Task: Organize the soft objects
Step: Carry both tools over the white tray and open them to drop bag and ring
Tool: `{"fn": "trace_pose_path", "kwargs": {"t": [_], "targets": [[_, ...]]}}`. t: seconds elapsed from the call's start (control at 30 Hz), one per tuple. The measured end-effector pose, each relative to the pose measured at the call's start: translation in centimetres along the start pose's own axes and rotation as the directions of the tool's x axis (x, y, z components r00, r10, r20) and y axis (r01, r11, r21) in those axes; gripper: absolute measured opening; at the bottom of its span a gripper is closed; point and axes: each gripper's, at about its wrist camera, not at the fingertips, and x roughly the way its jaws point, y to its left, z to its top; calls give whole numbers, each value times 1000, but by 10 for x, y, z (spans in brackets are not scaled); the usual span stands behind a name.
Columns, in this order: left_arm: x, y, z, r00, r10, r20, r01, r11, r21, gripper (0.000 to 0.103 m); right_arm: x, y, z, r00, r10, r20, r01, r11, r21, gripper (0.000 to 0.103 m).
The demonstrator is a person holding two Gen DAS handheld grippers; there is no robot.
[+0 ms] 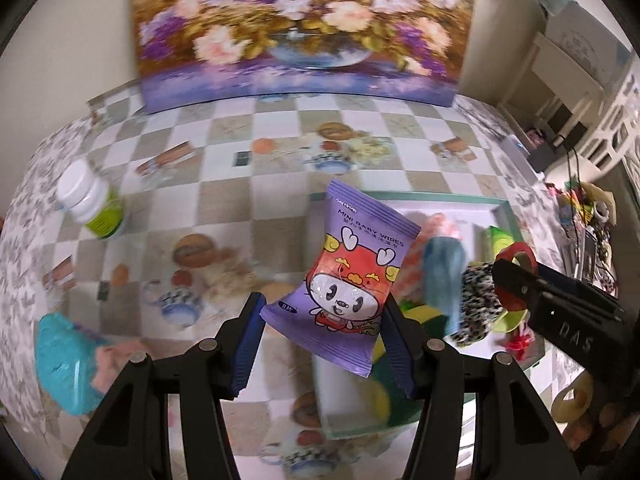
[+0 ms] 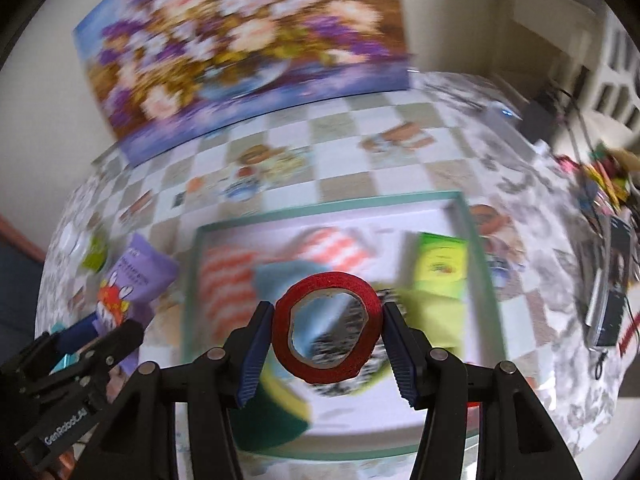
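My left gripper [image 1: 322, 344] is shut on a purple pack of baby wipes [image 1: 348, 276] and holds it above the checked tablecloth, at the left edge of a green-rimmed white tray [image 1: 440, 199]. My right gripper [image 2: 328, 340] is shut on a red tape roll [image 2: 326, 330] above the tray [image 2: 320, 204]. The tape roll also shows in the left wrist view [image 1: 516, 256]. In the tray lie a striped cloth [image 2: 228, 276], a blue cloth [image 1: 442, 276], a black-and-white speckled soft item [image 1: 478, 300], a green pack [image 2: 440, 264] and a yellow-green sponge [image 2: 276, 412].
A white-capped green bottle [image 1: 92, 204] stands at the left. A teal item [image 1: 60, 360] and a pink cloth [image 1: 110, 364] lie at the near left. A flower painting [image 1: 304, 28] leans on the back wall. Clutter and cables [image 2: 604, 184] sit at the right.
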Motion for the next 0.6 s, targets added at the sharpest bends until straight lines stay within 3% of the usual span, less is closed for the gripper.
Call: {"fn": "trace_pose_path", "kwargs": {"t": [0.23, 0.6], "targets": [[16, -36, 11, 999, -51, -2, 51, 998, 38, 58, 6, -38, 14, 1000, -10, 7, 9, 997, 70, 57], [50, -47, 20, 997, -68, -41, 69, 997, 17, 58, 35, -42, 28, 1000, -2, -15, 3, 999, 51, 57]]}}
